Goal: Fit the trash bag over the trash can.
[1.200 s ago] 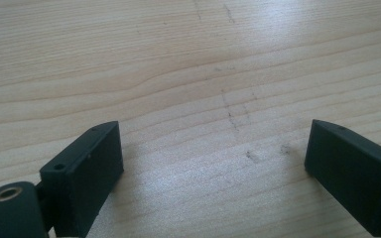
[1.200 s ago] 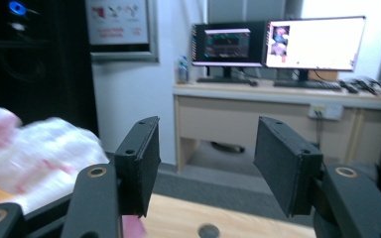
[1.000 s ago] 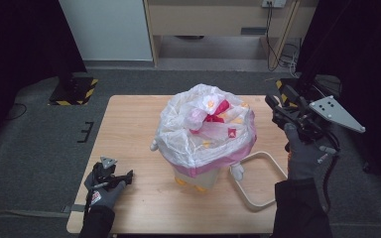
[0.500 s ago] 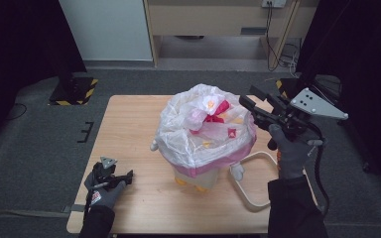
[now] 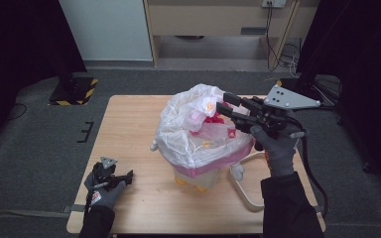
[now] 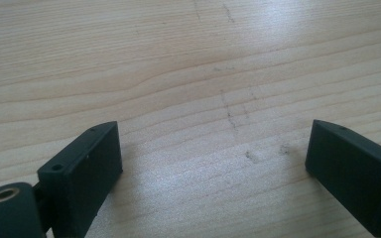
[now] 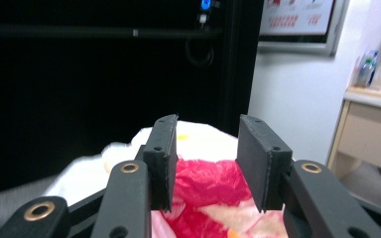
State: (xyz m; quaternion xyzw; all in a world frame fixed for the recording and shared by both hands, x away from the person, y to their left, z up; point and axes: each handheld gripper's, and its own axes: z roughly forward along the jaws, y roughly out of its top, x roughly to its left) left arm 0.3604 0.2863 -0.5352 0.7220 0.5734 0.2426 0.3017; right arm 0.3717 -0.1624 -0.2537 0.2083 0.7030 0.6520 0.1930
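Note:
A small bin (image 5: 201, 174) with a pink rim stands mid-table, lined with a bulging translucent white bag (image 5: 183, 136) of crumpled red and white rubbish (image 7: 208, 186). My right gripper (image 5: 222, 102) hovers level over the bag's top right, pointing left. Its jaws have just been closing and still stand apart, with the rubbish showing below the gap and nothing pressed between the pads (image 7: 164, 163). My left gripper (image 5: 125, 177) rests on the wooden table (image 5: 129, 124) at the front left. There its jaws (image 6: 213, 158) stand wide open over bare wood.
A white loop-shaped ring (image 5: 247, 194) lies on the table right of the bin, near my right forearm. Grey floor surrounds the table, with a cabinet and cables at the back.
My right gripper has moved left from beside the bag to over its top, and its jaws have narrowed. The left gripper has stayed put.

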